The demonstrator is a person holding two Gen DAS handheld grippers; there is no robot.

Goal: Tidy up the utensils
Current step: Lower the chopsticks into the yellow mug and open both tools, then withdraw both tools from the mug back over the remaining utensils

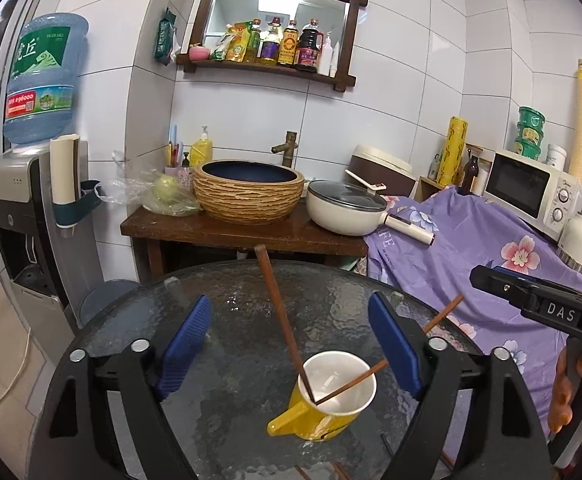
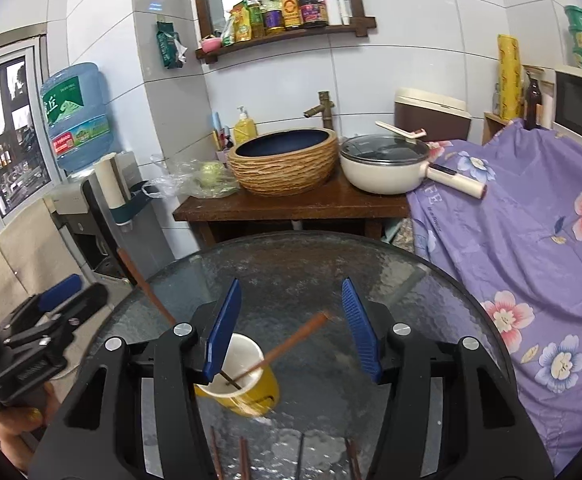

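Note:
A yellow mug with a white inside stands on the round glass table. Two brown chopsticks rest in it. One chopstick leans away from me and the other leans right. My left gripper is open above the mug. The far-leaning chopstick rises between its blue pads without touching them. In the right wrist view the mug sits low and left, partly behind the left pad. My right gripper is open, with the right-leaning chopstick free between its jaws.
Several more chopsticks lie on the glass at the near edge. Beyond the table stand a wooden counter with a woven basin and a white pan. A purple floral cloth is on the right and a water dispenser on the left.

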